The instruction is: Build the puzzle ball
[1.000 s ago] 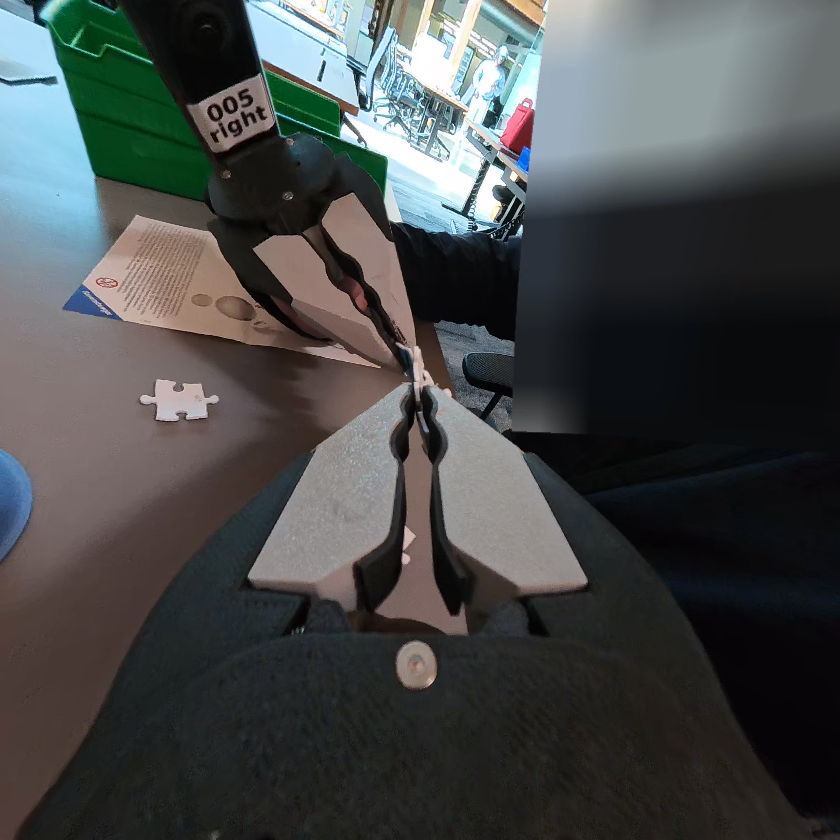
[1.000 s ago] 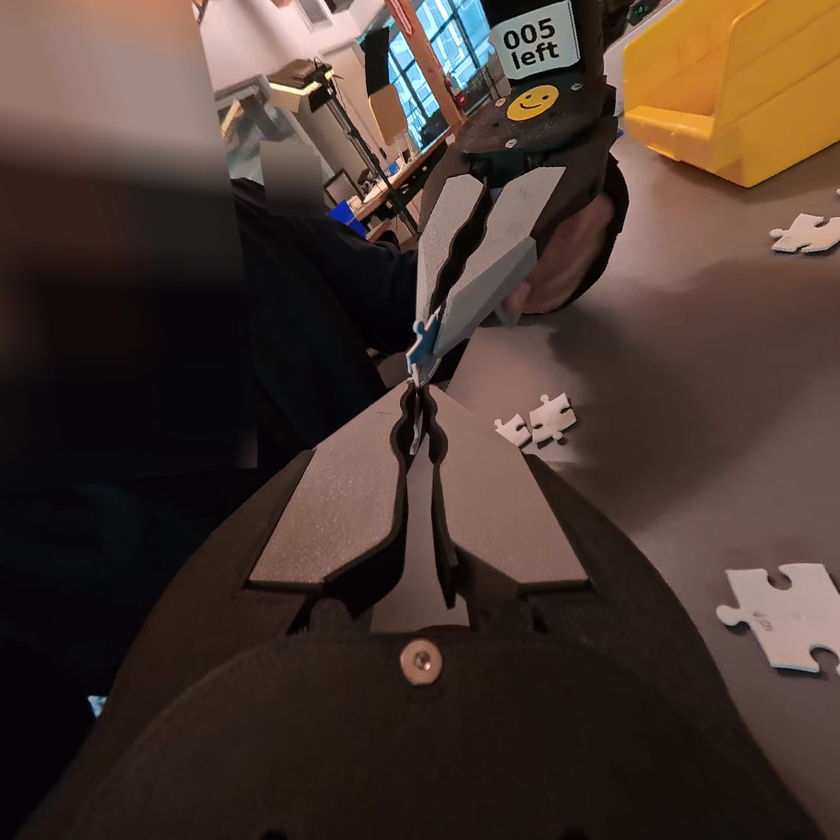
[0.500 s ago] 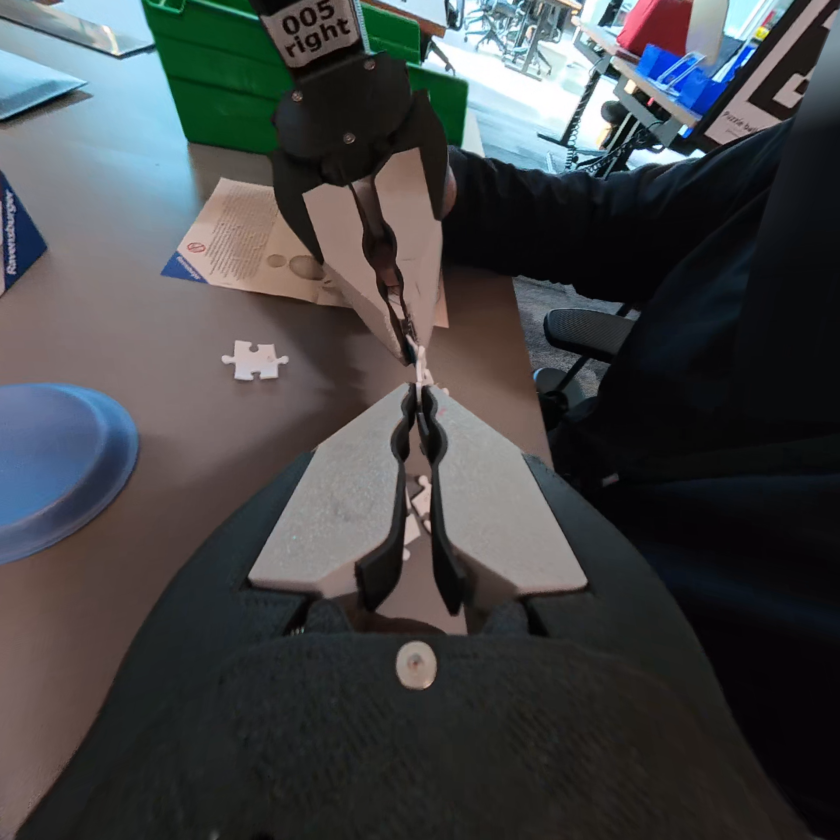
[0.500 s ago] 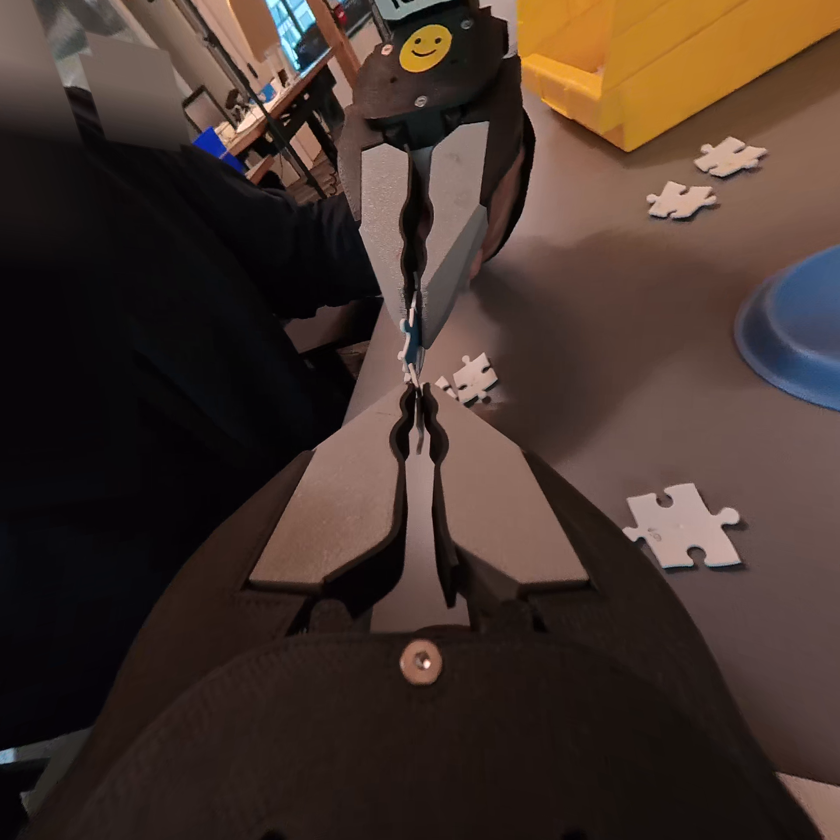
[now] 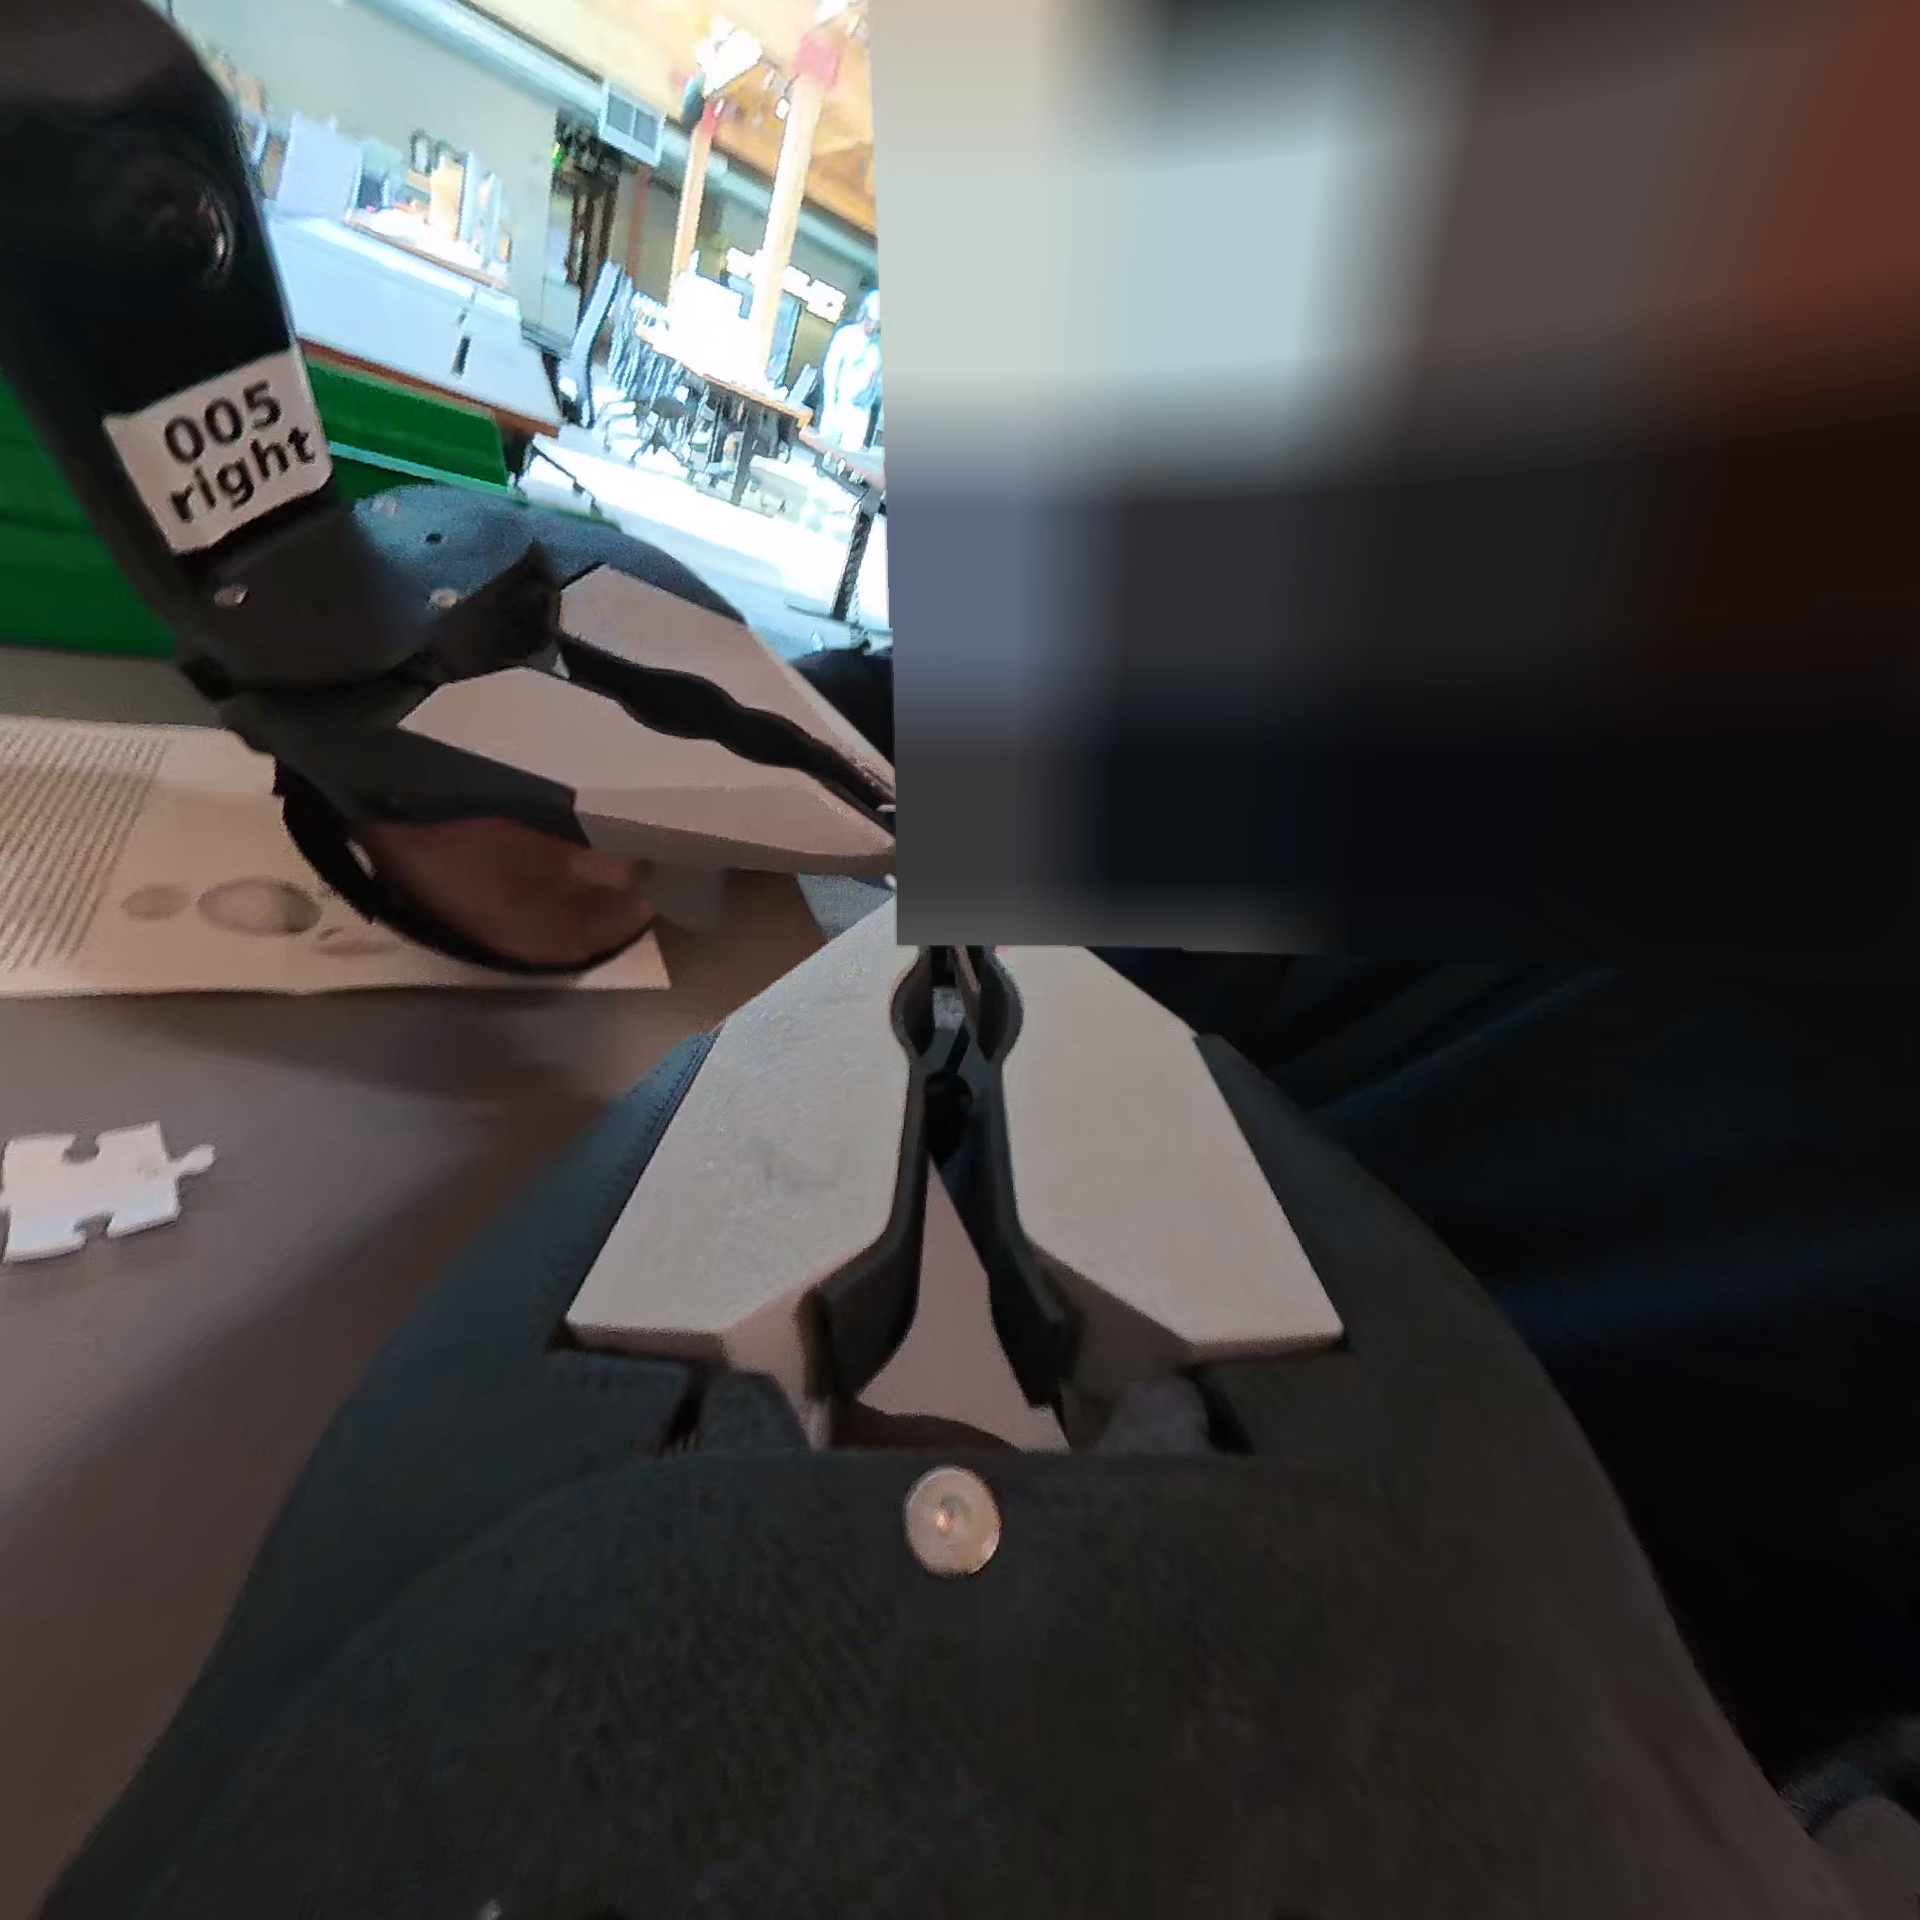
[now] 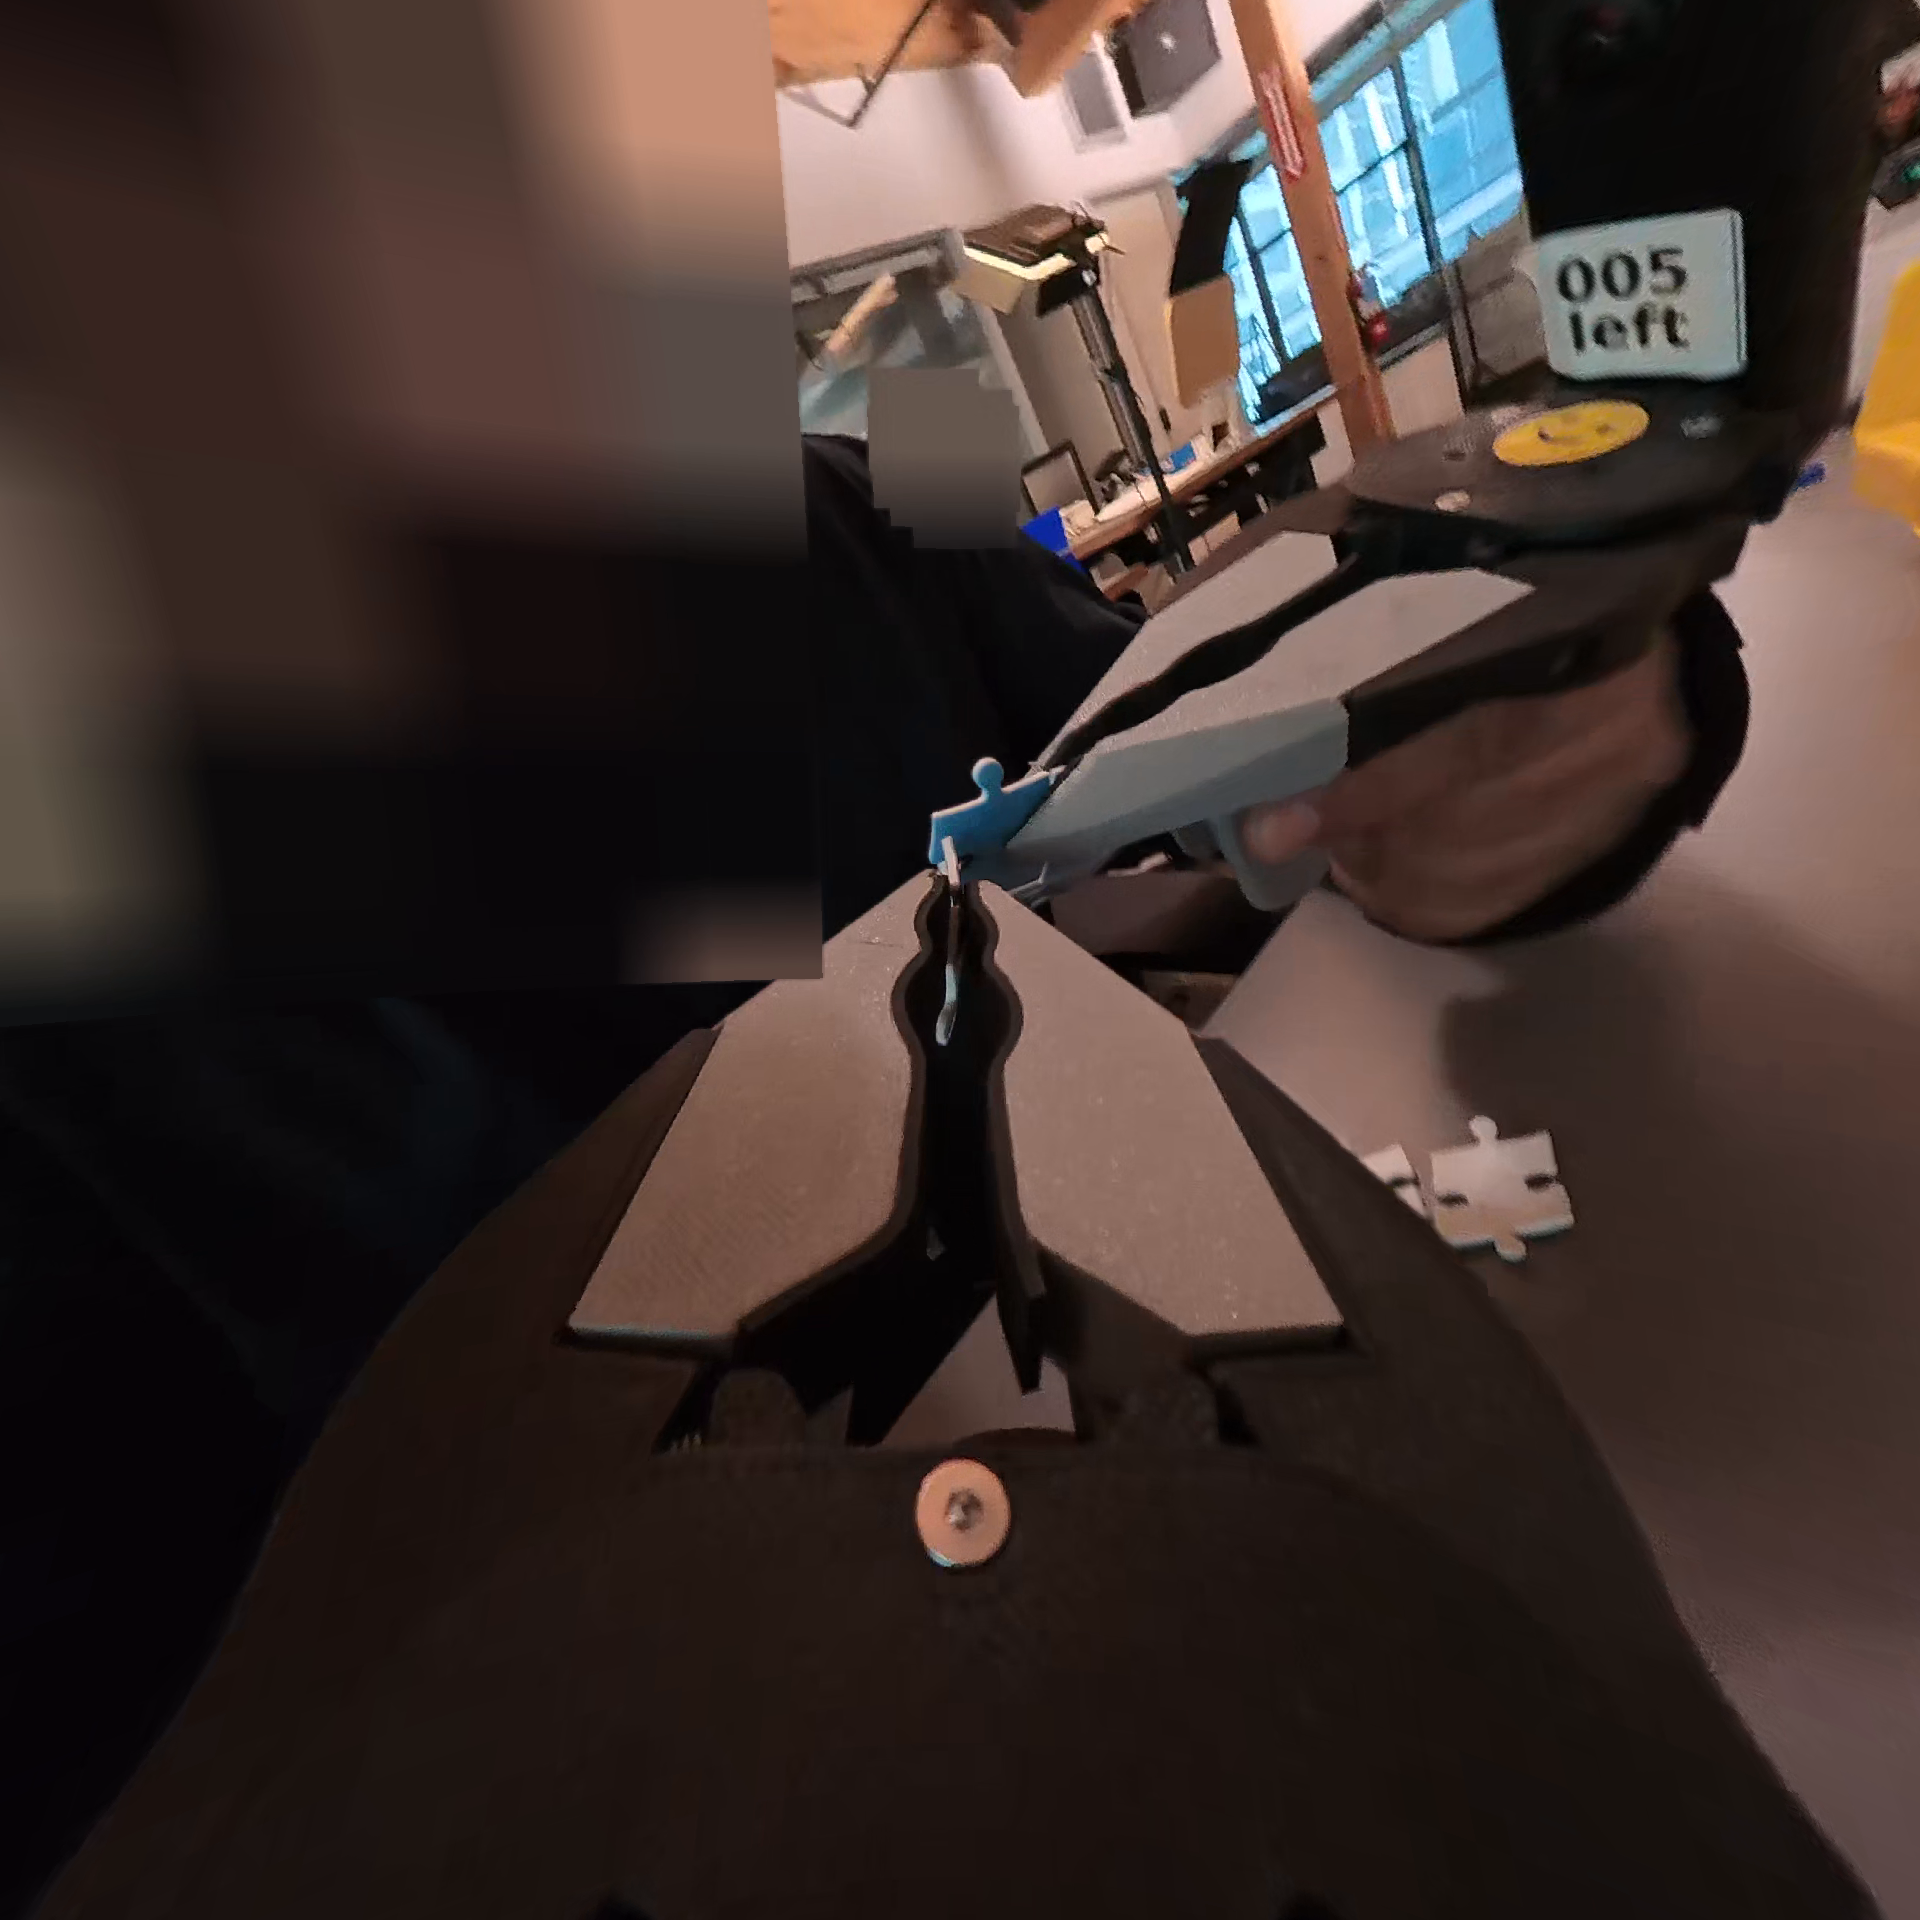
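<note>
My left gripper [image 5: 951, 961] is shut on a blue puzzle piece [image 6: 982, 821], whose flat face shows in the right wrist view. In that view the left gripper [image 6: 1044, 821] reaches in from the right. My right gripper [image 6: 951, 899] is shut on a second piece [image 6: 948, 997], seen edge-on between its jaws. The two pieces touch at the fingertips, held in the air off the table's front edge. In the left wrist view the right gripper [image 5: 862, 800] comes in from the left, and a blurred patch hides its tips.
A loose white piece [image 5: 94, 1190] lies on the dark table [image 5: 312, 1091] by a printed leaflet [image 5: 104, 883], with a green bin [image 5: 62, 561] behind. Two more white pieces [image 6: 1496, 1195] lie right of my right gripper. A yellow bin [image 6: 1891, 457] stands far right. Both grippers' tips are close together, under 4 cm apart.
Both grippers have swung and rolled against each other while staying tip to tip. The blue piece, edge-on before, now shows its flat face. Both stay shut.
</note>
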`<move>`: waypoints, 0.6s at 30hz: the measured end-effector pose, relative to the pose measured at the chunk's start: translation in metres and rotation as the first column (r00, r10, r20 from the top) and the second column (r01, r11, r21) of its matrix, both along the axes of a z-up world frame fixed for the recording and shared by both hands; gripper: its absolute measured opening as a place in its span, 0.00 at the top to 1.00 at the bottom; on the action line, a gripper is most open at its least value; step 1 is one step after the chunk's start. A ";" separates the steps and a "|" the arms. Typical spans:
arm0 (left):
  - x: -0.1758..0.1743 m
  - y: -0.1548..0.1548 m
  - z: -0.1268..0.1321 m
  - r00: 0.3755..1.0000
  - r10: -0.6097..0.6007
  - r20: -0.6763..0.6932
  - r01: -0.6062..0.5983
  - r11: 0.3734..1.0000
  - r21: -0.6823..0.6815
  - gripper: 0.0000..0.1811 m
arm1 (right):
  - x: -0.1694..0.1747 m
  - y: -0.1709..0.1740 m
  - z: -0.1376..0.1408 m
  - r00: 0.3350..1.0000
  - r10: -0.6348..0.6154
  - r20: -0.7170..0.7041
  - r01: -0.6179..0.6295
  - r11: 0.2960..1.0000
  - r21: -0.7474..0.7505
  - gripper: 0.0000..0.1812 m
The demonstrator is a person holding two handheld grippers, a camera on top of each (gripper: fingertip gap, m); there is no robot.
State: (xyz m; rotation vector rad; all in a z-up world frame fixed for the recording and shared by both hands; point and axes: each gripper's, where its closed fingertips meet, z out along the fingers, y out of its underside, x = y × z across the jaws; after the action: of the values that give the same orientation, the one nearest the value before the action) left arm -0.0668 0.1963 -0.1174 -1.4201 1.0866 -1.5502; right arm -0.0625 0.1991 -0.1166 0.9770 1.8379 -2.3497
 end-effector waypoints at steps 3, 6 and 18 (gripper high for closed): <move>0.000 -0.004 0.014 0.997 -0.002 0.077 -0.003 0.998 0.062 1.00 | 0.000 -0.003 0.015 0.998 0.013 -0.067 -0.015 0.999 -0.039 1.00; 0.000 -0.007 0.019 0.995 -0.002 0.103 -0.010 0.994 0.112 1.00 | -0.001 -0.008 0.020 0.996 0.030 -0.086 -0.035 0.997 -0.063 1.00; -0.008 0.013 0.003 0.985 0.168 -0.034 -0.159 0.970 0.187 1.00 | -0.005 0.014 0.005 0.991 -0.130 -0.020 0.130 0.990 0.047 1.00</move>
State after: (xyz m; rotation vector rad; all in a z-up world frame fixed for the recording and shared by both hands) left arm -0.0747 0.2097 -0.1143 -1.3909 1.0832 -1.2713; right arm -0.0674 0.2126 -0.1121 1.1182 1.9014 -2.4027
